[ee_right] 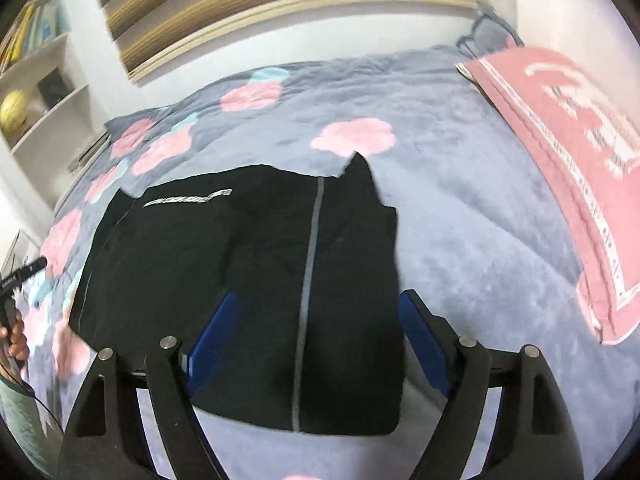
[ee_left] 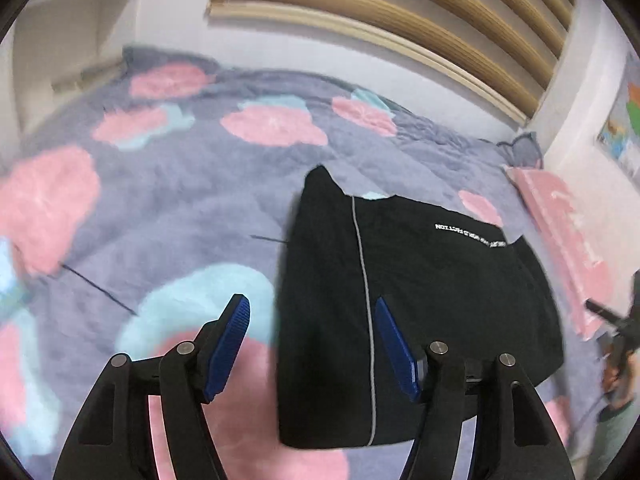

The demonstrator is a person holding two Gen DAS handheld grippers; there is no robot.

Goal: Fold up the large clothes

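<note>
The folded black garment (ee_left: 420,300) lies flat on the flowered bed (ee_left: 180,184), while the left claw (ee_left: 312,340) and right claw (ee_right: 316,336) hang wide above it, gripping nothing.

Soft, even indoor light, motion blur throughout (worst toward the edges), strong fisheye bending and dark corners.

My left wrist camera looks steeply down along my left gripper (ee_left: 312,308) from close above the flowered bedspread (ee_left: 168,184); my right wrist camera looks down likewise over my right gripper (ee_right: 320,304); both face the slatted headboard (ee_left: 400,12) and share the folded black garment (ee_left: 432,280).
</note>
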